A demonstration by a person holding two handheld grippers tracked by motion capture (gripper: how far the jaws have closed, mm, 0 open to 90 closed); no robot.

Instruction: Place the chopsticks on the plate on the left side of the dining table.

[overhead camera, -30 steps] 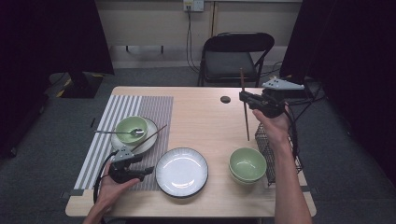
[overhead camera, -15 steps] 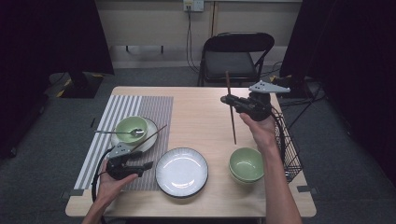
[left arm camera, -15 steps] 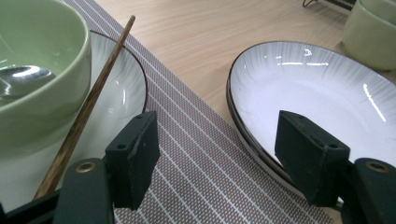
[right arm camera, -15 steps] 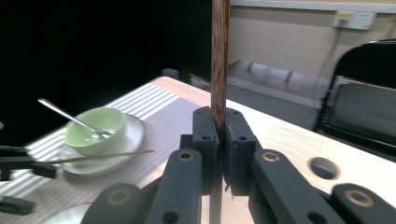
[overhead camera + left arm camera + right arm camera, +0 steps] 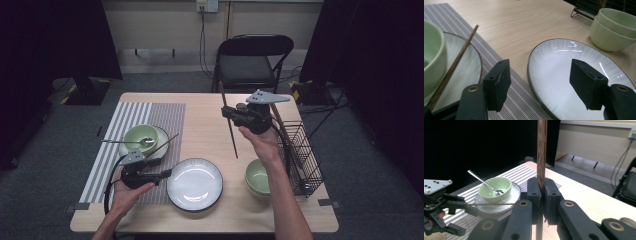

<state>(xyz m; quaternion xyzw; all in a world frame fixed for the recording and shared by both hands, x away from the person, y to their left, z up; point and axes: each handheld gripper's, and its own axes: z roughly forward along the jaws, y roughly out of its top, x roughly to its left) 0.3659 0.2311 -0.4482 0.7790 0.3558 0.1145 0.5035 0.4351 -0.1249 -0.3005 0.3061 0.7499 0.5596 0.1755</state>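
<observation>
Dark wood is the material of both chopsticks in play. At the left of the worktop (image 5: 205,107), the striped placemat (image 5: 125,125) is carrying a small plate (image 5: 162,137) with a green bowl (image 5: 140,136) and a spoon (image 5: 125,142) in it. The first chopstick (image 5: 167,144) is lying across that plate's near rim, its long axis running diagonally, tip pointing up and to the right in the high view.

Just below it, the left gripper (image 5: 162,173) is hovering low over the placemat's edge, held level and pointing right toward the white plate (image 5: 194,184). The left forearm is coming in from the bottom edge, wrist roughly straight. In the left gripper view its jaws are standing wide apart with nothing between them; they have just been closing slightly. The first chopstick is passing outside the left jaw.

Further right, the right gripper (image 5: 227,114) is raised above the worktop's middle, pointing left, with the right forearm reaching forward and up. Its jaws are clamped tight on the second chopstick (image 5: 230,131), gripping it partway along. That chopstick is standing nearly upright, its long axis steep, lower end hanging above the worktop.

Right of the white plate, stacked green bowls (image 5: 258,176) are sitting beside a wire basket (image 5: 300,150).
</observation>
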